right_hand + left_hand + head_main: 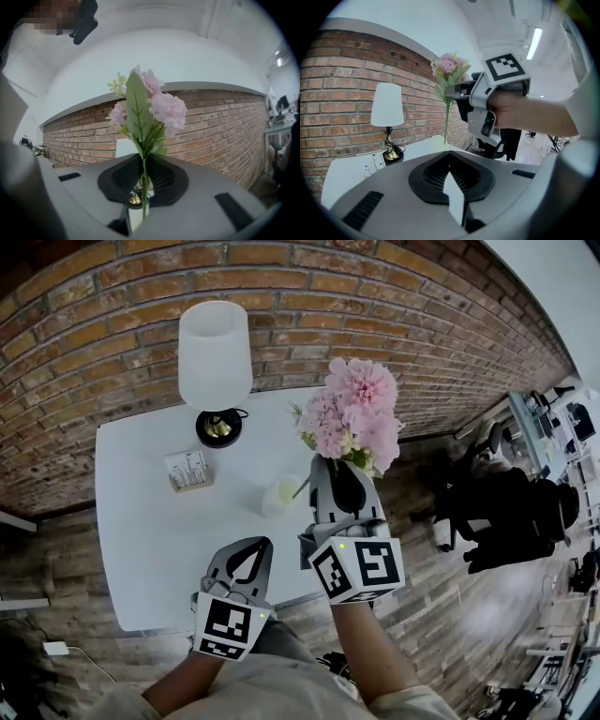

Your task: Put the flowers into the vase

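A bunch of pink flowers (pixel 352 418) with green leaves stands upright in my right gripper (pixel 328 463), which is shut on the thin green stem (pixel 143 187). The stem's lower end hangs just right of a small pale vase (pixel 281 495) on the white table (pixel 159 531). From the left gripper view the flowers (pixel 450 65) and the right gripper (pixel 457 93) appear raised above the table. My left gripper (pixel 261 545) hovers near the table's front edge, below the vase, shut with nothing in it.
A lamp (pixel 216 352) with a white shade and a black-and-brass base stands at the back of the table. A small printed card (pixel 188 470) lies beside it. A brick wall runs behind. A black office chair (pixel 506 512) stands on the wooden floor to the right.
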`<move>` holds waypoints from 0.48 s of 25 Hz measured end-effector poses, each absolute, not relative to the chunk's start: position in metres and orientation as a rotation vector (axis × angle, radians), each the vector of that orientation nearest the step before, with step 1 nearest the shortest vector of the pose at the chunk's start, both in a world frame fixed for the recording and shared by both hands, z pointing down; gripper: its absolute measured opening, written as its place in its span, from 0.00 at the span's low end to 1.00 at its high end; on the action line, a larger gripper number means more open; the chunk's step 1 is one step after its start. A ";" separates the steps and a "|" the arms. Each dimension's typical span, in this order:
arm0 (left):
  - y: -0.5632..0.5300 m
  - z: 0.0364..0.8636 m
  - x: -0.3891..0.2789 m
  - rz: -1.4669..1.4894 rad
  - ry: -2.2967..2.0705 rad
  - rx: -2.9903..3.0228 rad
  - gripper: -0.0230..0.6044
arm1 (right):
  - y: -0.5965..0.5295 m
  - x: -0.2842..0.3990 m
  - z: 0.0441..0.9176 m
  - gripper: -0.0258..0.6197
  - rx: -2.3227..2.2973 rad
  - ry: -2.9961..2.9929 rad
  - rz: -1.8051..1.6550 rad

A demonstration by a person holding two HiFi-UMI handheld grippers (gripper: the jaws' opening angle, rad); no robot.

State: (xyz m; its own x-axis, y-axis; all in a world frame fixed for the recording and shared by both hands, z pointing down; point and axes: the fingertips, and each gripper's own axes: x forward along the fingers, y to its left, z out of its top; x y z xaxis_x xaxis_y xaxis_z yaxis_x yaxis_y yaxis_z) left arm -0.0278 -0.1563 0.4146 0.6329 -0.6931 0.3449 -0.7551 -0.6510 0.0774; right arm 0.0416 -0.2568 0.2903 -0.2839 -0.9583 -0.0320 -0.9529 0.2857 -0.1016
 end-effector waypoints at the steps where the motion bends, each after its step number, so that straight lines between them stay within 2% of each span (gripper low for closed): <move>1: -0.157 0.415 -0.030 0.425 -1.192 2.635 0.04 | -0.258 0.039 0.293 0.10 -1.824 2.451 -0.087; 12: -0.161 0.425 -0.045 0.444 -1.235 2.583 0.04 | -0.260 0.020 0.345 0.11 -1.850 2.474 -0.028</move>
State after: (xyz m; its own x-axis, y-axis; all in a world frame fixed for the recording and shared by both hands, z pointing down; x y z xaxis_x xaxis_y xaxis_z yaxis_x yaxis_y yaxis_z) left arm -0.0446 -0.1606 0.4253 0.5957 -0.7117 0.3724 -0.7858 -0.6124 0.0865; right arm 0.0205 -0.2600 0.3451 -0.2821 -0.9589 -0.0310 -0.9579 0.2833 -0.0460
